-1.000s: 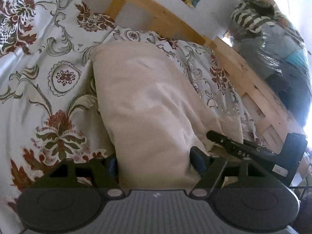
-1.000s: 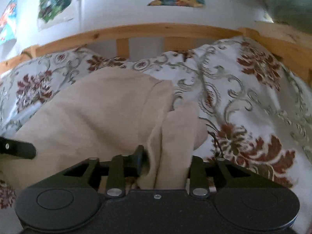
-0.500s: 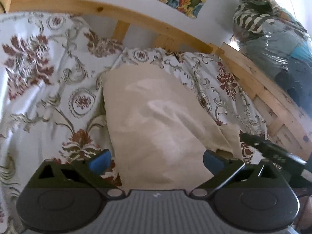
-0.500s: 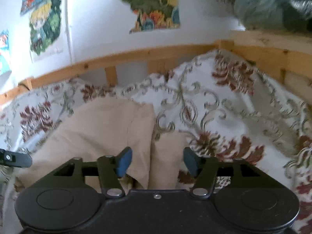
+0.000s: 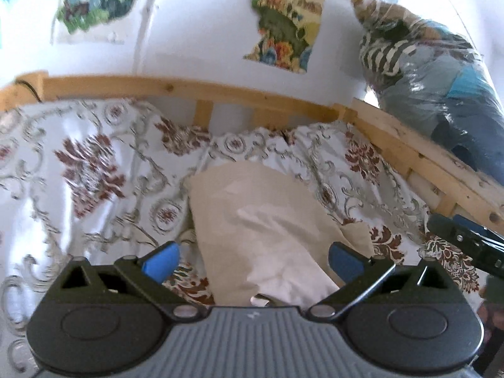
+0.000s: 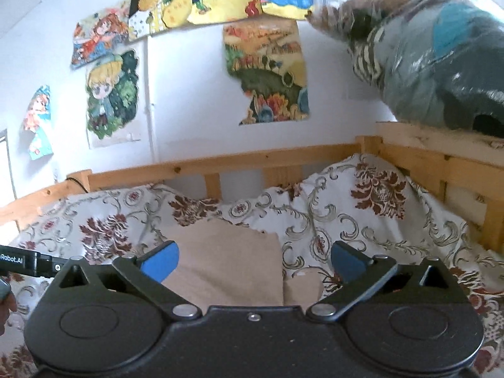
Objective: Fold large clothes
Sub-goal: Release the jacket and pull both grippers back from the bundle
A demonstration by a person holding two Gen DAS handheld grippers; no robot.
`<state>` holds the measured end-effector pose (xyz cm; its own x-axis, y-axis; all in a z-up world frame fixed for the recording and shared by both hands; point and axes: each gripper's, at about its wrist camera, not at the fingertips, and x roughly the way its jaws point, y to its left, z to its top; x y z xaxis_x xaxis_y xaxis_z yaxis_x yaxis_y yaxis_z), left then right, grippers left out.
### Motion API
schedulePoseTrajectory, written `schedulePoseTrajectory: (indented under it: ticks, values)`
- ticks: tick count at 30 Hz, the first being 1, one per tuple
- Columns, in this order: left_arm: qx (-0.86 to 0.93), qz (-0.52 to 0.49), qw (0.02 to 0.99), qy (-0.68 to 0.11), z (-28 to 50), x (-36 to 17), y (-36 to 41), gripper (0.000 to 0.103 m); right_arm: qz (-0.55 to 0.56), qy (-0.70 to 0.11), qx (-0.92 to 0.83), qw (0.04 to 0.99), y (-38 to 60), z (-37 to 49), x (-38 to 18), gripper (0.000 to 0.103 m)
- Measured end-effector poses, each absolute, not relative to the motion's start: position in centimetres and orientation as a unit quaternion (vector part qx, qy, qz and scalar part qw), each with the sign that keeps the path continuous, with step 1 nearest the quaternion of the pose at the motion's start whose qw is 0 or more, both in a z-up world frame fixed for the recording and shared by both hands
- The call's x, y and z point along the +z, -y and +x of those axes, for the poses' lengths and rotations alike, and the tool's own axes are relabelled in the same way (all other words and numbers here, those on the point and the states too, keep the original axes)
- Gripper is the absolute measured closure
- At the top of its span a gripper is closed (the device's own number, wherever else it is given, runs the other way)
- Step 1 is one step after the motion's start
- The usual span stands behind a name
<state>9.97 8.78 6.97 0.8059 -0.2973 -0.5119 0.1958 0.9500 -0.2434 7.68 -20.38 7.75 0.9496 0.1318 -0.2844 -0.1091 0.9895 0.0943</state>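
**Fold laid down, both grippers clear of the cloth**

The beige garment (image 5: 271,236) lies folded into a narrow stack on the bed, on the floral bedspread (image 5: 94,170), close to the wooden bed frame (image 5: 239,94). A small flap sticks out at its right edge, visible from the right wrist view as well (image 6: 302,286).

The left gripper (image 5: 252,260) has its jaws spread wide with nothing pinched; the cloth is seen between them but lies lower, on the bed. The right gripper (image 6: 253,260) has its jaws opening, and they too hold nothing, the garment (image 6: 226,264) lying beneath and beyond them.

By my reading, a fold has just been set down and released, so the task is well along. The next move calls for either tucking the stray flap in or taking the near edge with both jaws for one more fold, gripping all layers so the stack does not slide apart.

Readable writing: white letters ending "Robot.AI" on the dark body of the left gripper, at the left edge of the right wrist view (image 6: 19,260). The wall pictures (image 6: 267,72) show no legible text.
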Motion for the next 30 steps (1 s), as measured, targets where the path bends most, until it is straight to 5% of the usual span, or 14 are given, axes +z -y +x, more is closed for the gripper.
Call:
schedulePoseTrajectory:
  ticks: [10, 16, 30]
  values:
    - [-0.099, -0.065, 0.958, -0.26, 2.8, 9.1, -8.5, 0.001, -0.011, -0.138, 0.052, 0.989, 17.9, 0.3, 9.7, 0.001]
    - [-0.081, -0.113, 0.955, -0.261, 0.9, 6.5, -9.2, 0.001, -0.028, -0.165, 0.055, 0.984, 16.3, -1.9, 8.3, 0.001]
    - [-0.058, -0.016, 0.951, -0.303, 1.3, 2.2, -7.0, 0.001, -0.017, -0.22, 0.036, 0.975, 16.6, -1.5, 3.9, 0.001]
